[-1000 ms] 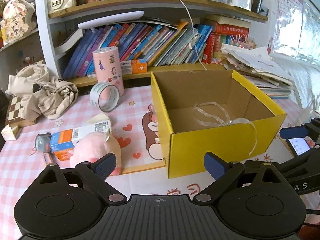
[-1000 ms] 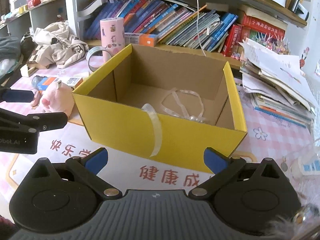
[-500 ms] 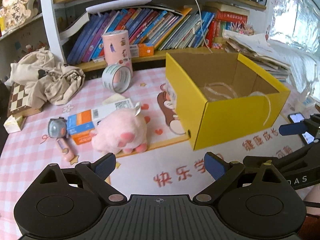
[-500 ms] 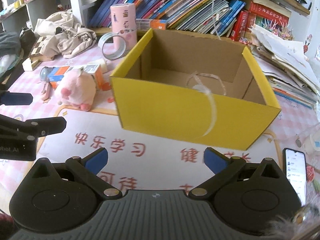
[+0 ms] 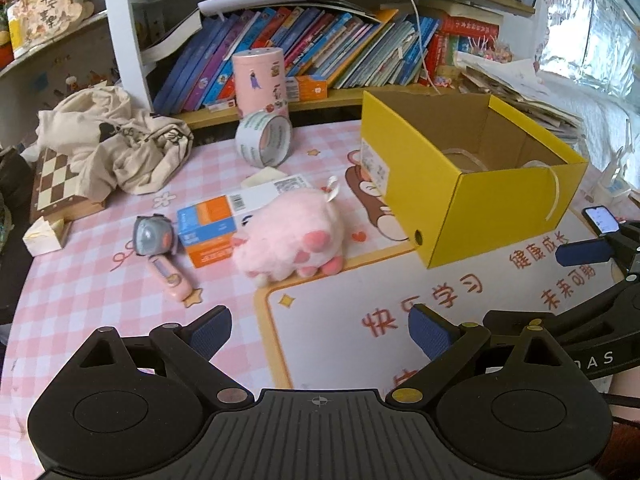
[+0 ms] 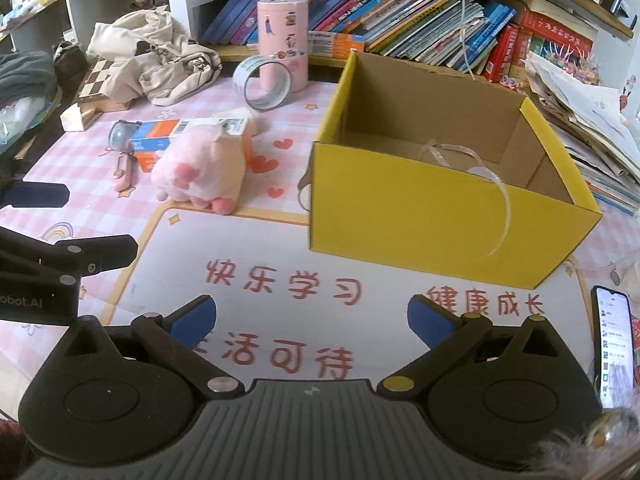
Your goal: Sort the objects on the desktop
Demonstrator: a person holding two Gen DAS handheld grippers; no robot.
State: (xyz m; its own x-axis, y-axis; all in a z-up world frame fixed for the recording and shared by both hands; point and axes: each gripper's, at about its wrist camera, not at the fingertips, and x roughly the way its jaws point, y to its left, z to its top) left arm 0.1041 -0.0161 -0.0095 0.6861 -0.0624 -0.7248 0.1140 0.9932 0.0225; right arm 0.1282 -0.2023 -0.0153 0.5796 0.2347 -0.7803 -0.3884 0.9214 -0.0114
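Both tools have backed off; fluffy pink pig plush [image 5: 294, 236] lies sideways.

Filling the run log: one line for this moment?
left gripper open, empty | right gripper open, empty | pink plush on mat | yellow box holds ribbon

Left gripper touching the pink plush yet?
Apart. In the left wrist view the open left gripper sits well short of the plush, with bare mat between fingertips and toy.
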